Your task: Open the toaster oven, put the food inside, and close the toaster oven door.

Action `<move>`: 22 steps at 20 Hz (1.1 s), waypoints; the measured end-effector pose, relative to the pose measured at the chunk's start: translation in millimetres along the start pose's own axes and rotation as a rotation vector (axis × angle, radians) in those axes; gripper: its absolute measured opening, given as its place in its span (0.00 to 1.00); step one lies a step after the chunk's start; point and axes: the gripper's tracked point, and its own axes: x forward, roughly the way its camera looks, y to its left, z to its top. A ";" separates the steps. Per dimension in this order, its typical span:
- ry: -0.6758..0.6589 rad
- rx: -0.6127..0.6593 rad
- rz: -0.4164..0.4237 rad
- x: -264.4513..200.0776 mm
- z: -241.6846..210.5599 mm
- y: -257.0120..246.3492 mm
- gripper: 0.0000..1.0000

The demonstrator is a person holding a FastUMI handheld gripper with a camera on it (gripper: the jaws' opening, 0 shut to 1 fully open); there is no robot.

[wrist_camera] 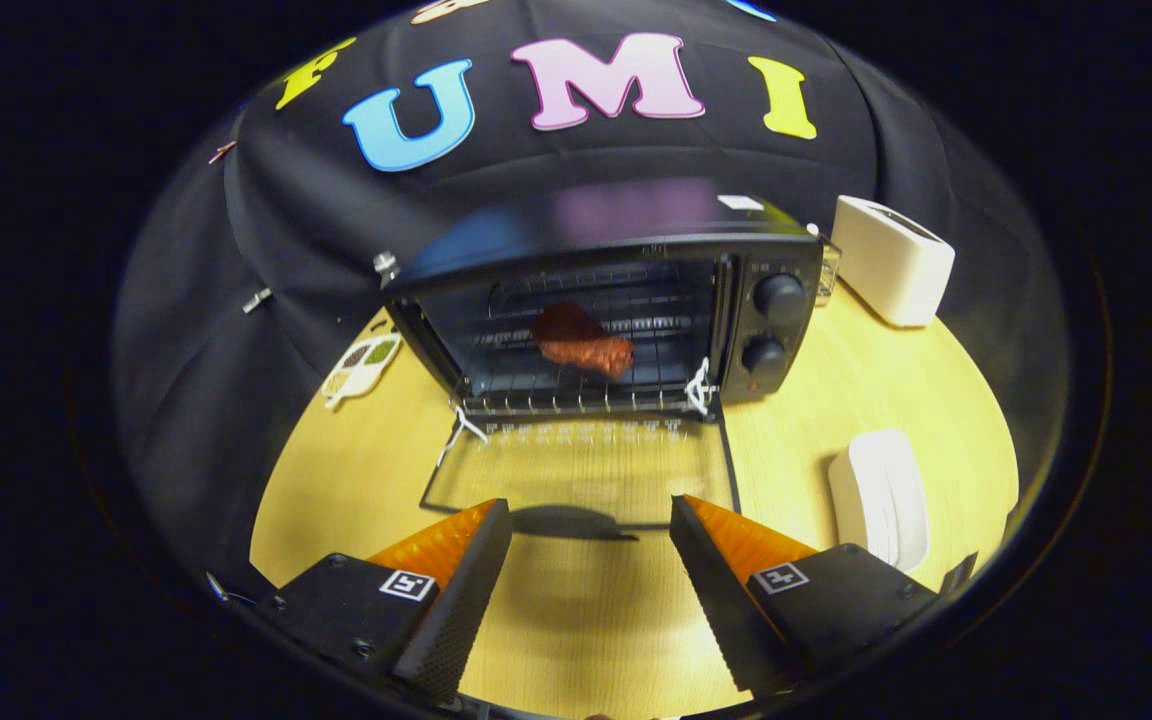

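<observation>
A black toaster oven (626, 300) stands on the wooden table (586, 620) beyond my fingers. Its glass door (586, 465) hangs folded down flat toward me, and the door's handle (571, 522) lies just ahead of my fingertips. On the wire rack inside rests a reddish-brown piece of food (584, 340). Two round knobs (779, 295) sit on the oven's right panel. My gripper (591, 530) is open, its fingers spread wide with nothing between them, hovering above the table in front of the door.
A white toaster (891, 260) stands to the right of the oven at the back. A white ribbed dish (881, 495) lies on the table by my right finger. A small divided tray (364, 368) with greenish contents sits left of the oven.
</observation>
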 end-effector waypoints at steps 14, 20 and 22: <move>0.143 0.014 -0.139 72.9 -53.5 -14.8 0.99; 0.135 -0.065 -0.162 76.4 -47.5 -14.1 0.98; 0.104 -0.077 -0.155 71.6 -39.9 -13.3 0.98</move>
